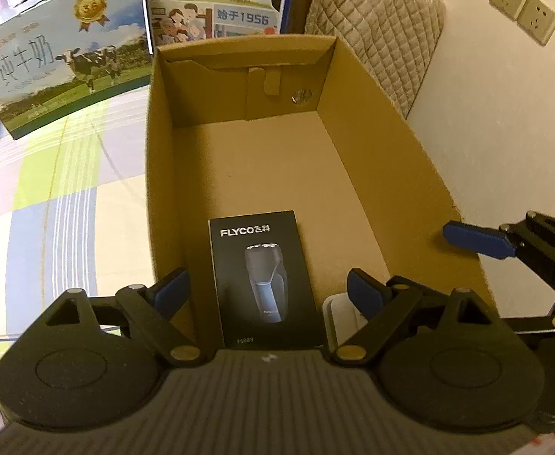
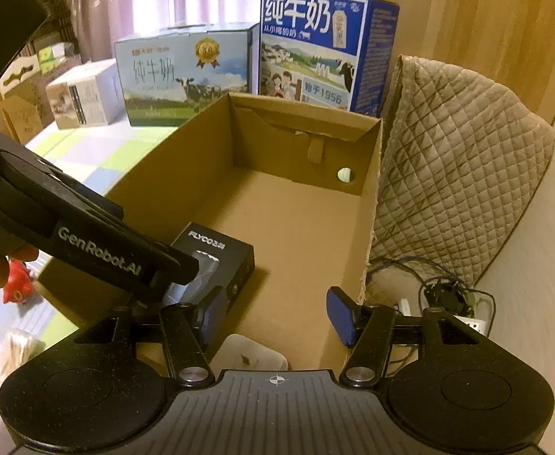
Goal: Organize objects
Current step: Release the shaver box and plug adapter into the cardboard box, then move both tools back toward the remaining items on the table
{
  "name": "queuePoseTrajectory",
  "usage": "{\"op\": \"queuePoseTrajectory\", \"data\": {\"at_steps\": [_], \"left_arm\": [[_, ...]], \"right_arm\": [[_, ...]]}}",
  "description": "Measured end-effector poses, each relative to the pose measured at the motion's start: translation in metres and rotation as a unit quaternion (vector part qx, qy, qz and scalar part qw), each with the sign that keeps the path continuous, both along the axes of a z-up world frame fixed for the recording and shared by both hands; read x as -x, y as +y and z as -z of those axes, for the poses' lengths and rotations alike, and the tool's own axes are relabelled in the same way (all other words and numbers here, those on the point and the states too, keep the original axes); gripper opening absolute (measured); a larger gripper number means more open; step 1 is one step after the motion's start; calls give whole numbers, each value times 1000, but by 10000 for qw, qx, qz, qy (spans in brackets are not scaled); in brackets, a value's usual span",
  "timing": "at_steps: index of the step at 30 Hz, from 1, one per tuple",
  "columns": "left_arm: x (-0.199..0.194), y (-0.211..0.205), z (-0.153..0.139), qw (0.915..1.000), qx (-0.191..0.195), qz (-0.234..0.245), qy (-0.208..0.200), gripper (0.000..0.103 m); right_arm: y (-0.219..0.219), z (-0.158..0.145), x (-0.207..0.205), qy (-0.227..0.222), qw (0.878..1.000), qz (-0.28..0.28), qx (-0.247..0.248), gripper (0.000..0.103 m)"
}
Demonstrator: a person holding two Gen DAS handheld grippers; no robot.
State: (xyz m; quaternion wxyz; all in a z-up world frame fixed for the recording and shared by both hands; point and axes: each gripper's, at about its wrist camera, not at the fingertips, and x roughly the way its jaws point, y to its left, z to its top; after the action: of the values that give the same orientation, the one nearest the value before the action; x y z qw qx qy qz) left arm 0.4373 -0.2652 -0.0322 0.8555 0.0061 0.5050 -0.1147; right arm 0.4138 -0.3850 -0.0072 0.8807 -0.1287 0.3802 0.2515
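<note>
I see a dim room with warm, yellow light. Soft light comes through the curtain (image 2: 163, 3) at the back. The box (image 1: 353, 121) has dark shadows along its inside walls. Straight lines bend near the edges, and the corners go black. The wall (image 2: 542, 265) on the right looks smeared. The middle is fairly sharp.

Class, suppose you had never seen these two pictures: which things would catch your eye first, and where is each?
An open cardboard box fills the middle, almost bare inside. On its floor at the near end lies a black shaver box, flat, with a white container beside it. Both open grippers hover at that end, the left gripper over the shaver box, and two cow-printed milk cartons stand behind the far wall.
</note>
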Motion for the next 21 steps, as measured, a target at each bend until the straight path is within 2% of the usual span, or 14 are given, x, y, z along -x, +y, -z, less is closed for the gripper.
{"op": "queuePoseTrajectory", "data": {"at_steps": [12, 21], "left_arm": [[43, 40, -44, 9972, 531, -217, -478, 89], [94, 88, -63, 9938, 599, -444, -825, 89]], "right_arm": [[0, -27, 39, -230, 9989, 115, -402, 59], [16, -48, 74, -376, 9968, 64, -696, 62]]}}
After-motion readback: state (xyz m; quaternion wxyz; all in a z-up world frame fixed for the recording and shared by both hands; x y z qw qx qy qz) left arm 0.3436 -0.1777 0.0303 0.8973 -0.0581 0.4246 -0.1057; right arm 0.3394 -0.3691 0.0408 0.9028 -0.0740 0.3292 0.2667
